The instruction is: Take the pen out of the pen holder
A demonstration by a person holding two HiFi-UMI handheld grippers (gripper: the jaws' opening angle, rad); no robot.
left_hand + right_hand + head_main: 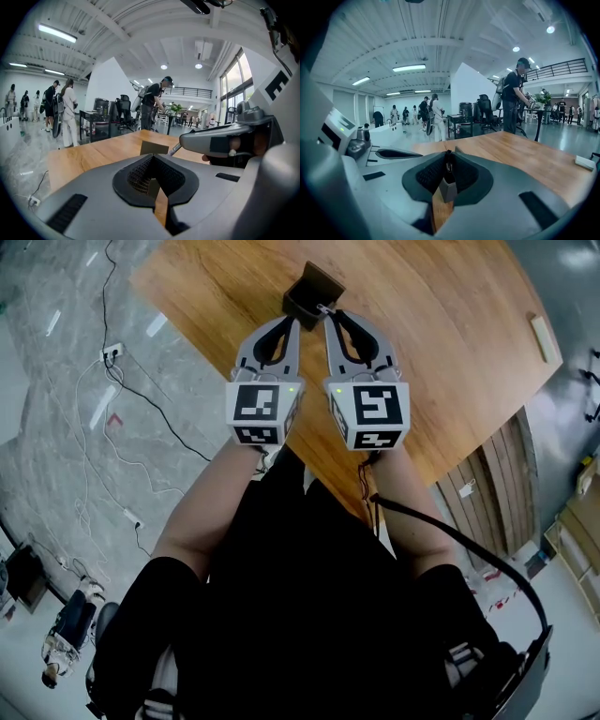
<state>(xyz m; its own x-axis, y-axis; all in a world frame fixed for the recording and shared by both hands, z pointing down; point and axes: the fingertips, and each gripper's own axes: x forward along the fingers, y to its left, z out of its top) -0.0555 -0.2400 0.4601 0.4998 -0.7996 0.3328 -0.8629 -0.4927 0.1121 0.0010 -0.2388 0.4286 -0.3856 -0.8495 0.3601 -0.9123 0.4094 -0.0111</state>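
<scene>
A dark brown pen holder stands near the far edge of the wooden table. My right gripper is shut on a pen just at the holder's right rim. In the right gripper view the dark pen stands upright between the jaws. In the left gripper view the pen's silvery end slants from the holder into the right gripper's tip. My left gripper is shut and empty, close to the holder's near left side. I cannot tell whether it touches.
A small white block lies at the table's far right. Cables and a power strip trail over the grey floor at left. People and desks fill the hall beyond the table.
</scene>
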